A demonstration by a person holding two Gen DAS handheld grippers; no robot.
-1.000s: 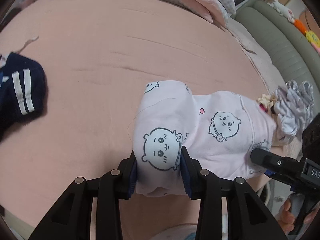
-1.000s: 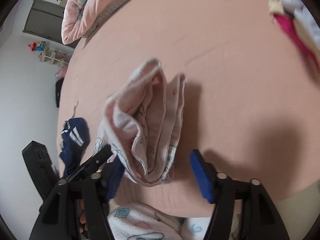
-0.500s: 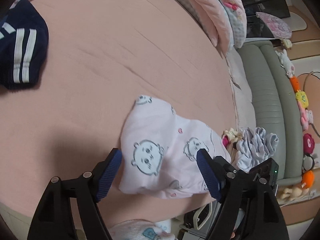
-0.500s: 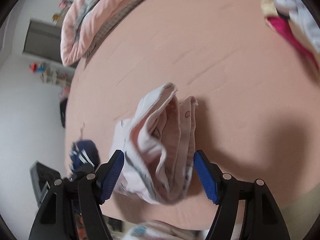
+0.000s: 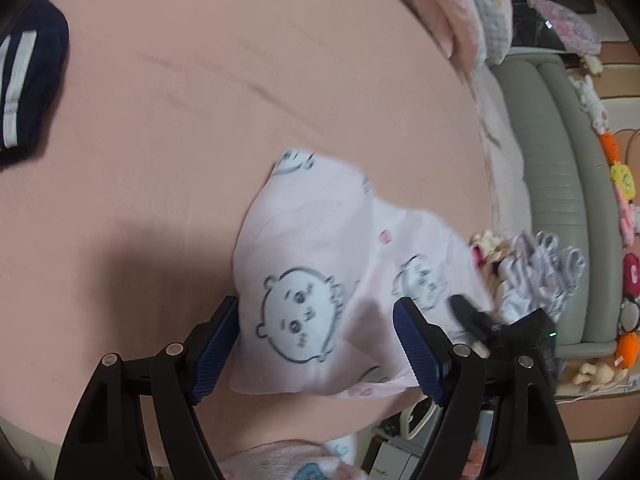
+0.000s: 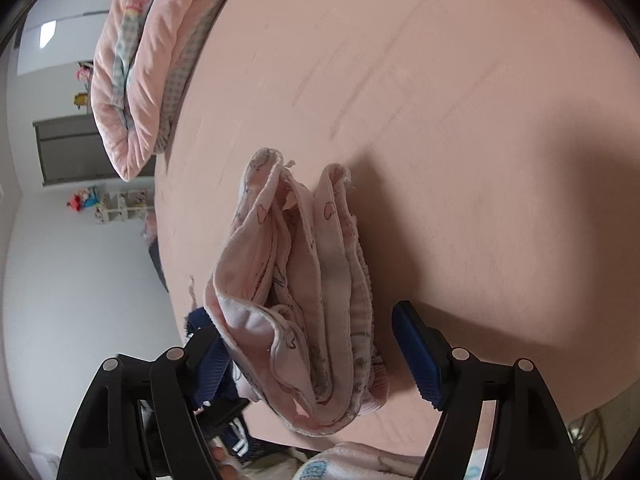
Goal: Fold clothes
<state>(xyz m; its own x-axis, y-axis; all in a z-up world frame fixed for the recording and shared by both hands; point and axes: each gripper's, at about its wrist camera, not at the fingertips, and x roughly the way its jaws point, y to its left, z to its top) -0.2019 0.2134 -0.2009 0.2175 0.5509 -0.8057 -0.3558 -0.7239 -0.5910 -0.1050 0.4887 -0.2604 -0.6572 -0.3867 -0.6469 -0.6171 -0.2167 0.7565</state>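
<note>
One folded pink shirt (image 5: 320, 292) lies on the pink bed (image 5: 200, 100). Left gripper (image 5: 316, 344) is spread wide around its near end, gripping nothing. Right gripper (image 6: 312, 344) is opening, the folds between its jaws. Navy garment (image 5: 28, 76) lies well apart.

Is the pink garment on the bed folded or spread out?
Folded: the pink garment shows several stacked layers along its edge and lies compact on the bed.

A pale pink garment (image 5: 320, 276) printed with black-outlined cartoon faces is seen on a salmon-pink sheet (image 5: 200, 100). Navy clothing (image 5: 28, 80) is marked with white stripes.
</note>
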